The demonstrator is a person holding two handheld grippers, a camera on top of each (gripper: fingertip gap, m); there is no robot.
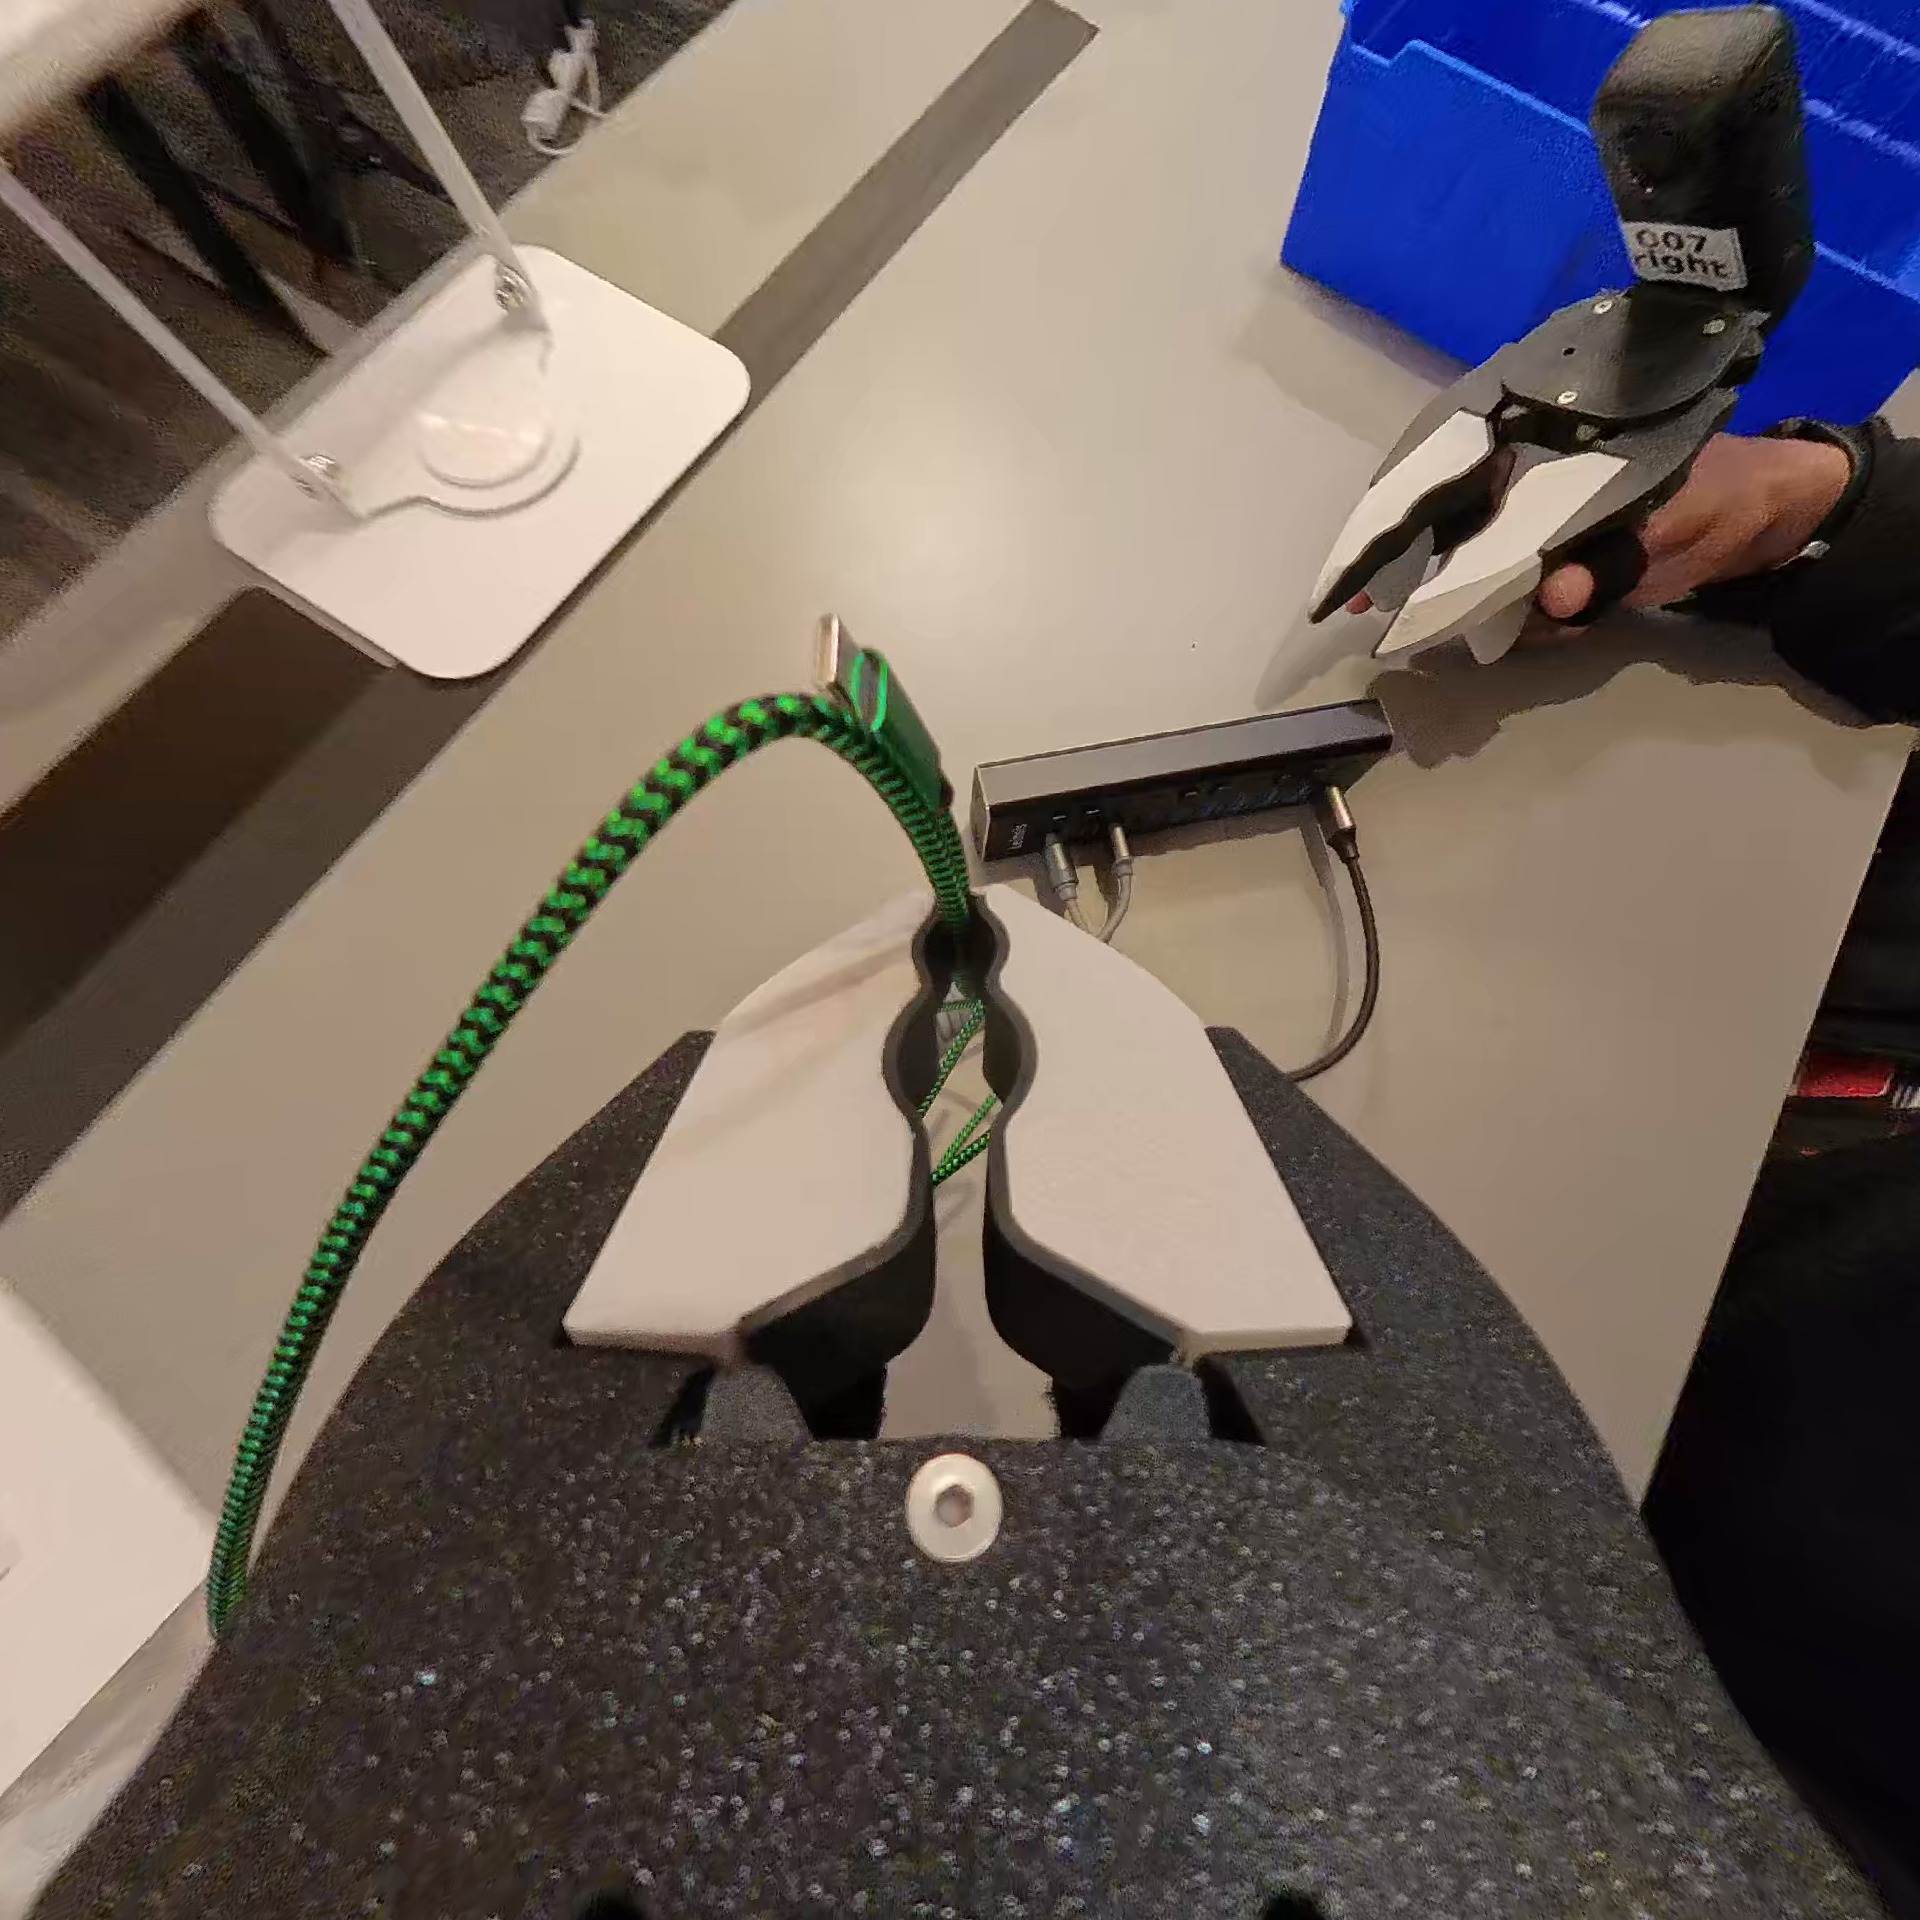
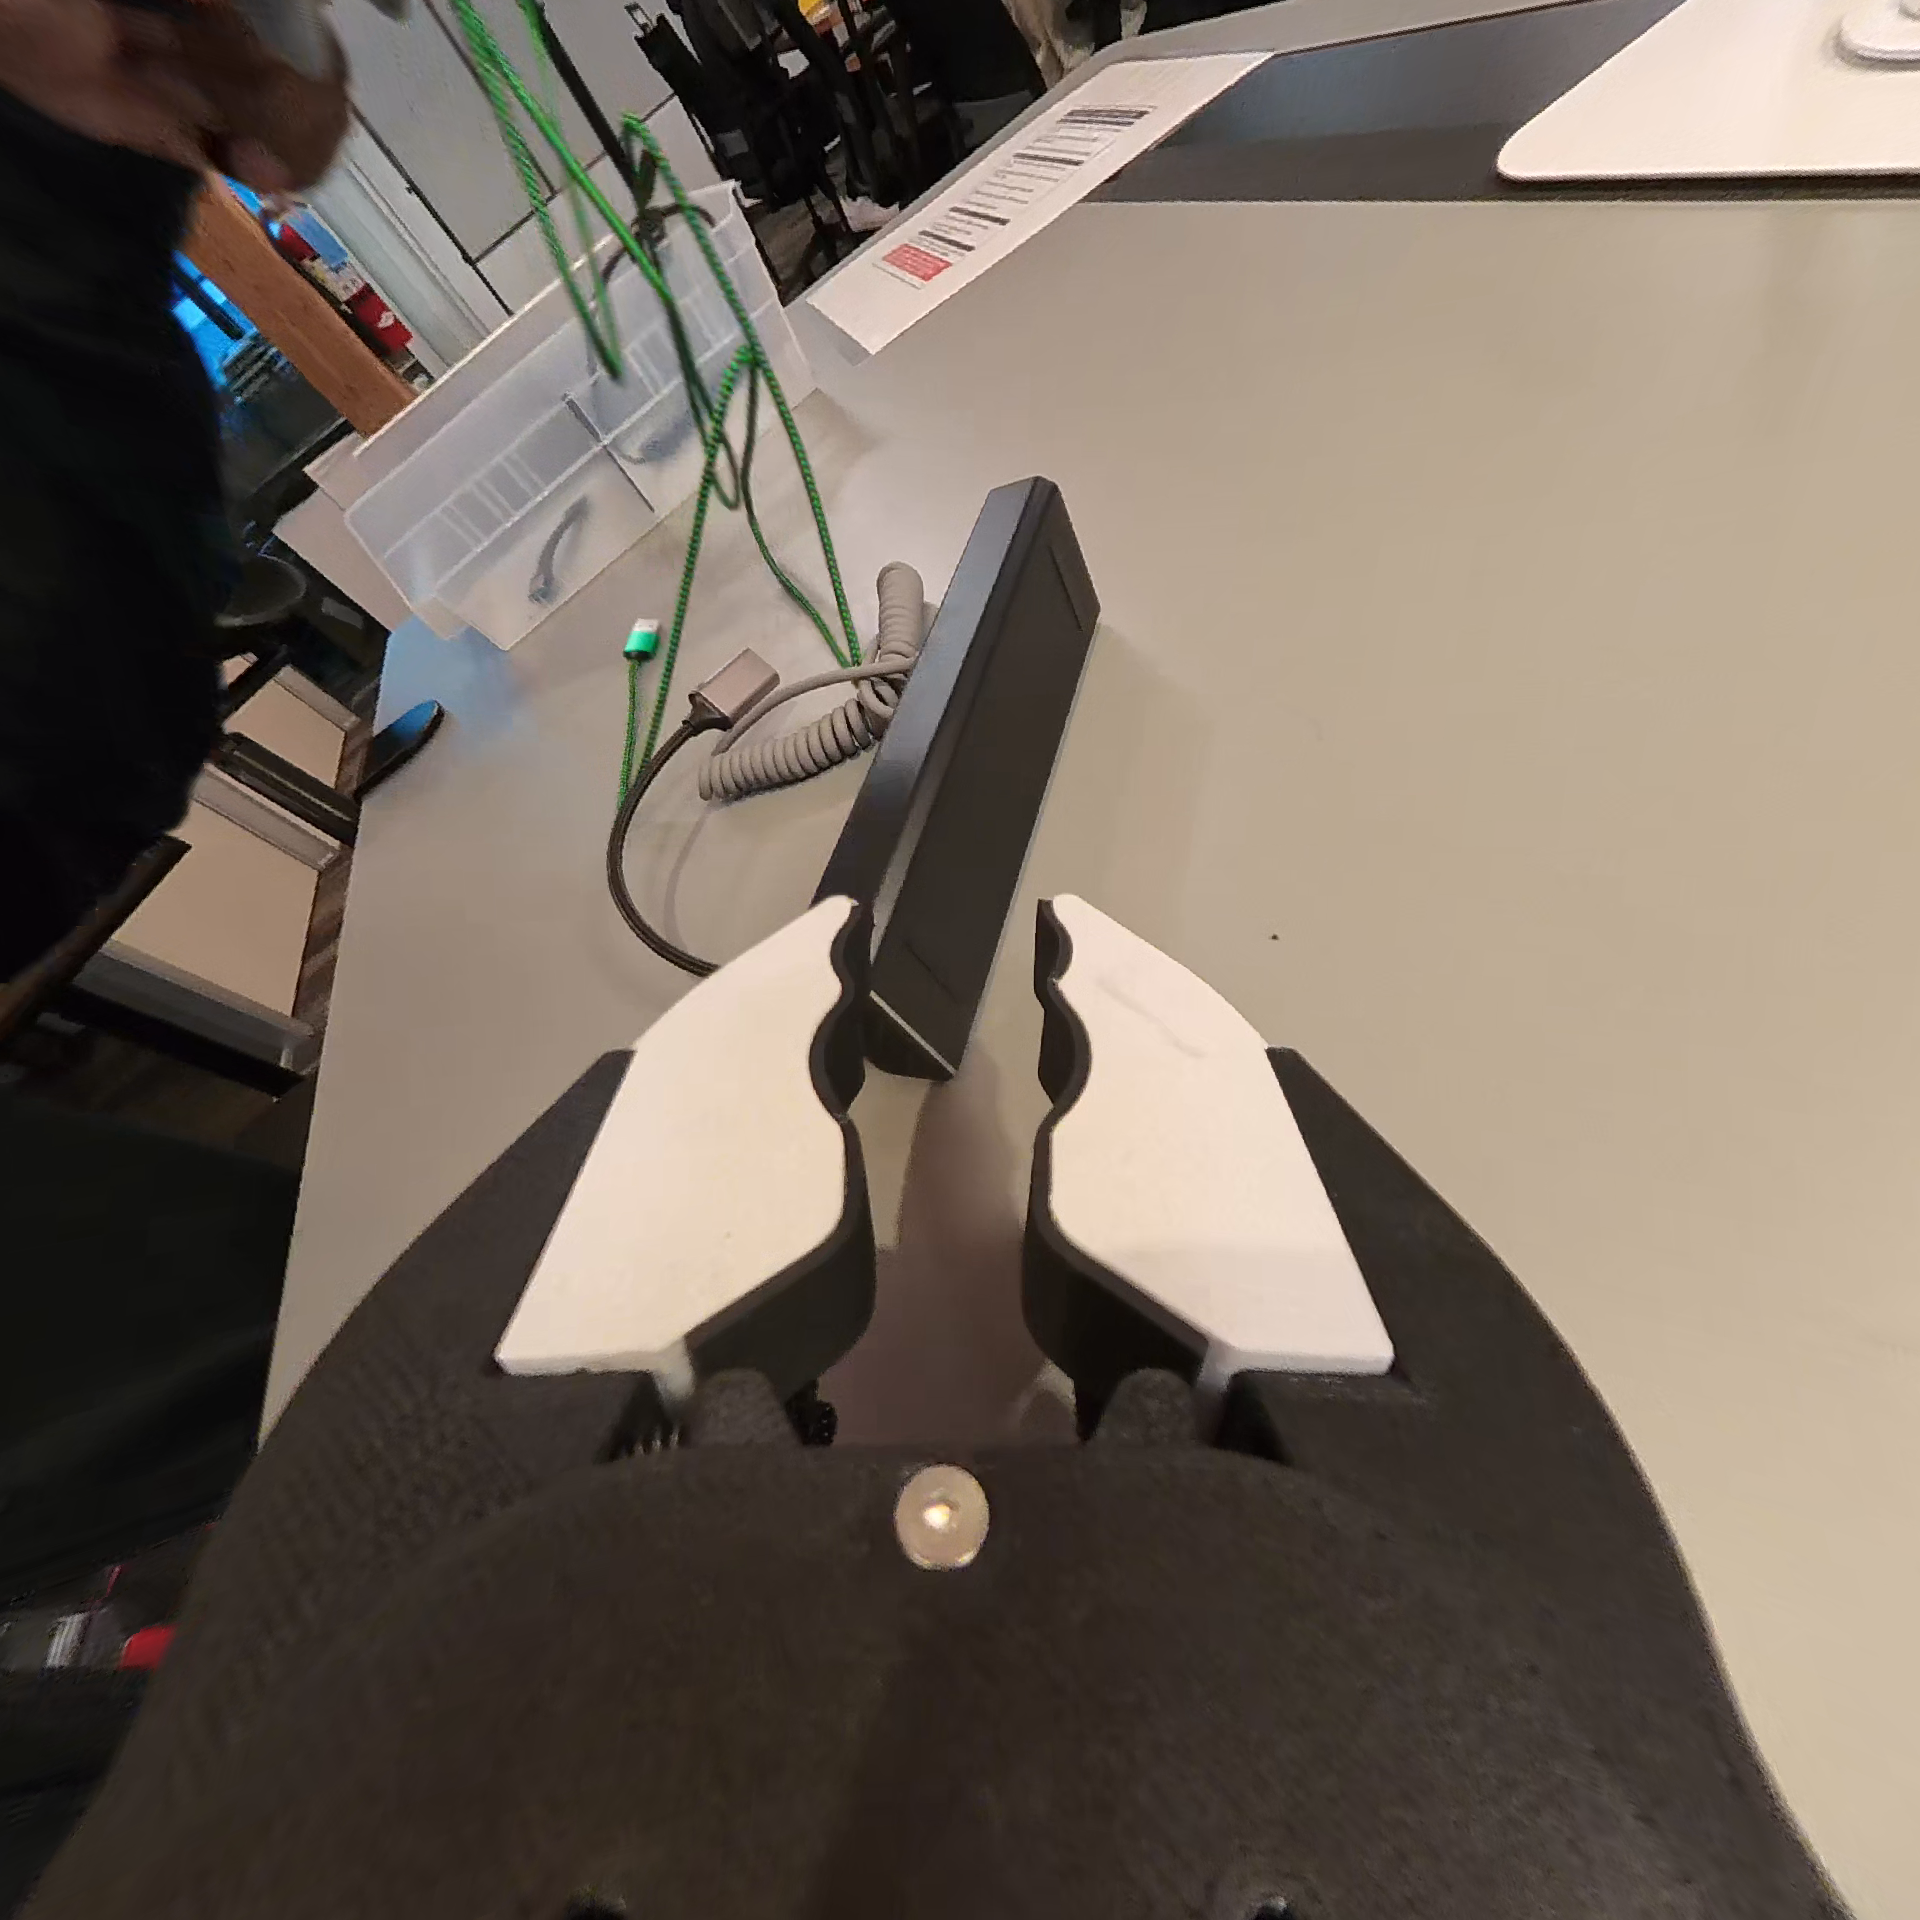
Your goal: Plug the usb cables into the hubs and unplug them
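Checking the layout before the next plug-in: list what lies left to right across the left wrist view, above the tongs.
White lamp base → green braided cable's plug → black hub → right tongs → blue bin

A white lamp base (image 1: 488, 457) is seen at ten o'clock on the grey table (image 1: 1039, 436), a blue bin (image 1: 1455, 177) at one o'clock, and a clear tray (image 2: 561, 457) and a printed sheet (image 2: 1029, 177) are set at eleven and twelve o'clock.

Green-and-black braided cable (image 1: 436, 1081); black hub (image 1: 1174, 769); blue bin (image 1: 1455, 177).
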